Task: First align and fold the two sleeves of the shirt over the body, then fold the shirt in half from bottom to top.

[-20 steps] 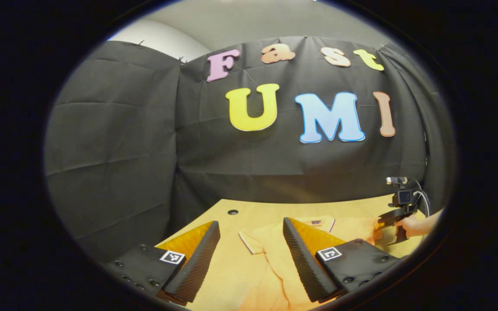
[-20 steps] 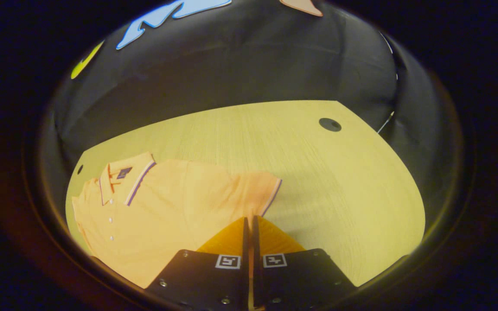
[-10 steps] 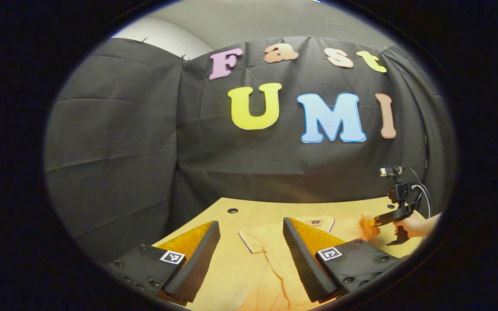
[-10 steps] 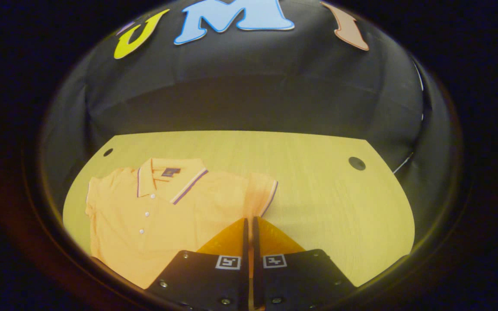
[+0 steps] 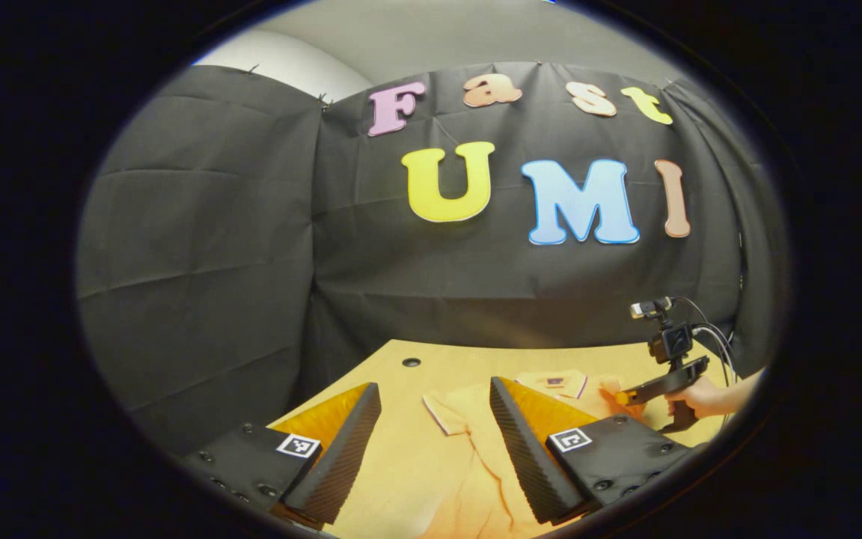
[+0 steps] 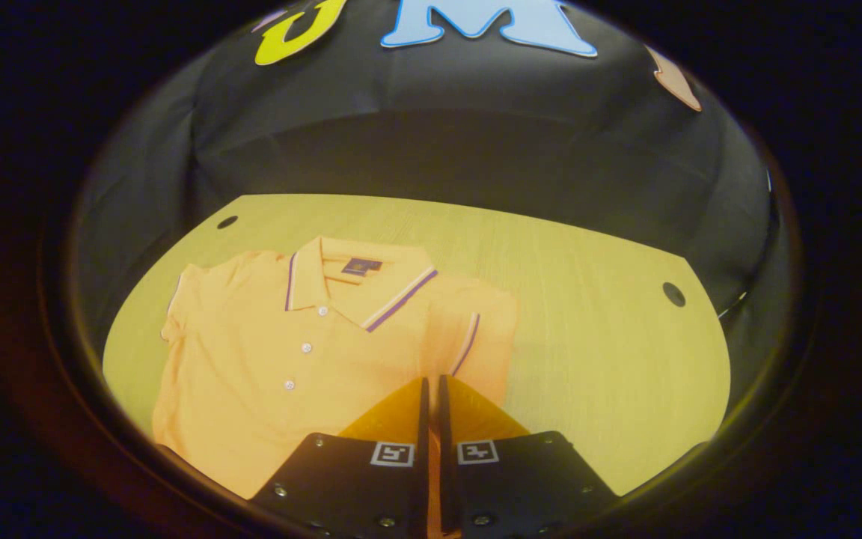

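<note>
One orange polo shirt point(image 6: 289, 359) is spread face up on the wooden table point(image 6: 588, 359), at lower left of the right gripper view; a striped collar point(image 6: 360, 281), white buttons and a sleeve point(image 6: 476, 337) folded onto the body are seen. The right gripper point(image 6: 431, 389) is pressed together on that sleeve's fabric at bottom centre. Bare tabletop is left at the right of the frame. In the left gripper view, the left gripper point(image 5: 435, 408) is spread wide above the shirt's other sleeve point(image 5: 450, 408); a hand point(image 5: 700, 397) is seen at lower right.
</note>
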A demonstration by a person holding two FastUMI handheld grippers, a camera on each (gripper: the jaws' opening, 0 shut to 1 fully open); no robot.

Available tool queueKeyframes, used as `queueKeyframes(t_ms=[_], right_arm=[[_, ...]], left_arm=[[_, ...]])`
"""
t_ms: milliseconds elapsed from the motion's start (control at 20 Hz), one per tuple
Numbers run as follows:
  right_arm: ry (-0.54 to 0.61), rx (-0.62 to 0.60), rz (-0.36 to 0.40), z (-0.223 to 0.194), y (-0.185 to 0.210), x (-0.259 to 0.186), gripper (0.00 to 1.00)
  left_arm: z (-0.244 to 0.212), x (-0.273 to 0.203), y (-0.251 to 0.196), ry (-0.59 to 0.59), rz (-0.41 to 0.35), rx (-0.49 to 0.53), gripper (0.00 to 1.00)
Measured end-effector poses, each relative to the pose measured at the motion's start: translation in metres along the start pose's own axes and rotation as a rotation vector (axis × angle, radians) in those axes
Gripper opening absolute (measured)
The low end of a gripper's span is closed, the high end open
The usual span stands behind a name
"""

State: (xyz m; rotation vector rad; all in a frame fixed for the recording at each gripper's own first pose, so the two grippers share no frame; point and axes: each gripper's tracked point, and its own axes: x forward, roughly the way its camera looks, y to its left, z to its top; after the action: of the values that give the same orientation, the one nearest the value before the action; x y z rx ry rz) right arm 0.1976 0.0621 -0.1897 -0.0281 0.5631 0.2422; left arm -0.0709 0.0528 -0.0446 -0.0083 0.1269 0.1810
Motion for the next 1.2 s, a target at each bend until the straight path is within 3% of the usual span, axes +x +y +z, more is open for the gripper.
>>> queueKeyframes(t_ms=[150,300,400,450,500,550,600,700,900,1050,1200], right_arm=[[0.000,0.011,-0.006,0.002,-0.001,-0.001,0.10],[0.001,0.013,0.005,0.003,0.002,-0.007,0.25],[0.003,0.000,0.003,0.002,0.004,-0.013,0.37],[0.000,-0.004,0.005,0.003,0.006,-0.018,0.44],[-0.003,-0.008,0.001,0.004,0.008,-0.026,0.61],[-0.014,-0.008,-0.007,0.006,0.010,-0.032,0.67],[-0.029,-0.004,-0.018,0.009,0.012,-0.039,0.86],[-0.067,0.011,-0.044,0.016,0.017,-0.059,0.96],[-0.162,0.044,-0.099,0.033,0.031,-0.108,0.98],[-0.247,0.071,-0.150,0.044,0.042,-0.148,0.97],[-0.318,0.092,-0.189,0.047,0.053,-0.188,0.97]], left_arm=[[-0.002,0.002,0.006,0.007,-0.003,-0.011,0.99],[-0.006,0.010,0.007,0.014,-0.024,-0.022,0.95],[-0.010,0.017,0.007,0.018,-0.045,-0.029,0.99],[-0.011,0.023,0.006,0.020,-0.058,-0.032,0.99],[-0.012,0.030,0.005,0.024,-0.073,-0.036,0.99],[-0.015,0.037,0.004,0.028,-0.091,-0.040,0.99],[-0.018,0.045,0.005,0.031,-0.108,-0.045,0.99],[-0.026,0.063,0.003,0.044,-0.148,-0.052,0.99],[-0.050,0.110,0.004,0.089,-0.219,-0.067,0.95],[-0.074,0.150,-0.001,0.150,-0.264,-0.090,0.99],[-0.104,0.190,-0.004,0.214,-0.270,-0.088,0.94]])
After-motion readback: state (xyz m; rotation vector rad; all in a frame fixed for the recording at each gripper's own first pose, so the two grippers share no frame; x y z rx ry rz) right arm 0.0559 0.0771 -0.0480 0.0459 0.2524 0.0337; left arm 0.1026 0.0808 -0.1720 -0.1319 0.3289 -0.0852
